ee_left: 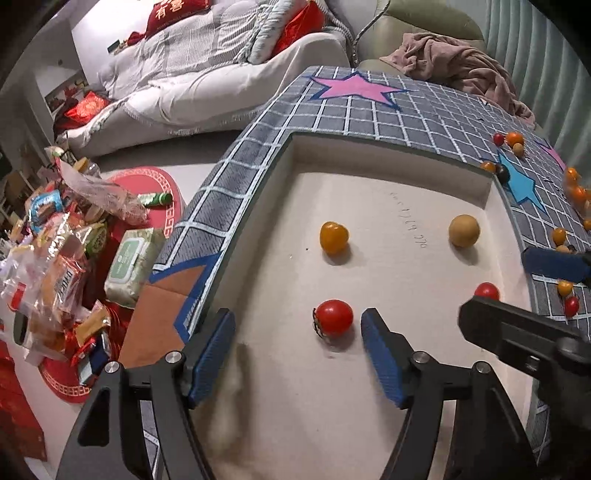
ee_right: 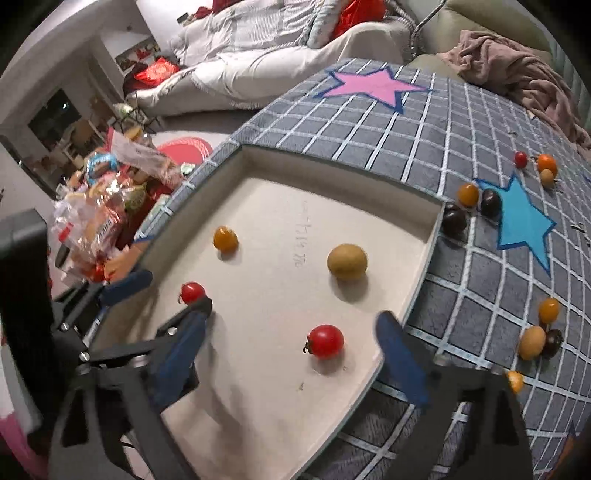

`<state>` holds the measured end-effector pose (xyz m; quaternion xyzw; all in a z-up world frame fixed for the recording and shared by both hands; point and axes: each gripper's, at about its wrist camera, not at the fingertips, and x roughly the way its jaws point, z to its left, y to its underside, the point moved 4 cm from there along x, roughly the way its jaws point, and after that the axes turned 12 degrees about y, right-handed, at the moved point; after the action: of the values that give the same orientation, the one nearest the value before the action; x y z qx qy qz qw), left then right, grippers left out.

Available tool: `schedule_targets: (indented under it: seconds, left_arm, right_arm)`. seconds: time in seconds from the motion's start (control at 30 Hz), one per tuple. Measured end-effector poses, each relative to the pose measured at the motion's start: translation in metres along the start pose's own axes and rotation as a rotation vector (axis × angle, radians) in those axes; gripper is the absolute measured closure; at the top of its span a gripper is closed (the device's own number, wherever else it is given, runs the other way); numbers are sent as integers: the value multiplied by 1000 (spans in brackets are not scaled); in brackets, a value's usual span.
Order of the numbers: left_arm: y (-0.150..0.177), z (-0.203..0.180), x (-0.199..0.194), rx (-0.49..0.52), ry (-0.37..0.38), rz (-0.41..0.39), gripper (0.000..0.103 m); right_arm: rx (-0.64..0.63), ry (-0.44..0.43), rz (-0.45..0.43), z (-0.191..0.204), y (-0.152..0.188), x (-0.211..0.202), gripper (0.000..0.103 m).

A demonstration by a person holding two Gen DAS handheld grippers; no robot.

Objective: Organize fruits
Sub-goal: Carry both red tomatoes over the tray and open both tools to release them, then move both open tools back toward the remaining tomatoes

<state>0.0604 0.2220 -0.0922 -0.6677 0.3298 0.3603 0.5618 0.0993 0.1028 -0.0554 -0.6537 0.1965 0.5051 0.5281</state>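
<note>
Both grippers are held apart, empty: left gripper [ee_left: 297, 354] just behind one red cherry tomato [ee_left: 333, 318], right gripper [ee_right: 291, 354] framing another [ee_right: 325, 341]; closure should be gentle.

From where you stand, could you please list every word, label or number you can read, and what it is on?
"有" plus a second character I can't make out: gold, on the red pillow on the sofa.
Faint handwritten marks on the tray floor: digits perhaps, not readable.
Print on the green wipes pack: too small.
Print on the snack bags: blurred, unreadable.
</note>
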Motion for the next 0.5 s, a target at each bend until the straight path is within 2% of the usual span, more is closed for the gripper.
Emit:
schedule_targets:
  seconds: [0.2, 0.3, 0.5]
  left_arm:
    - [-7, -14, -22, 20, 30, -30, 31]
    - [-13, -29, -34, 36, 67, -45, 31]
    - [-25, -75, -58, 89, 177, -67, 31]
  right_arm:
    - [32, 22, -76, -24, -3, -38, 0]
    - [92, 28, -80, -51, 0, -52, 0]
    - [203, 102, -100, -118, 11, -84, 0]
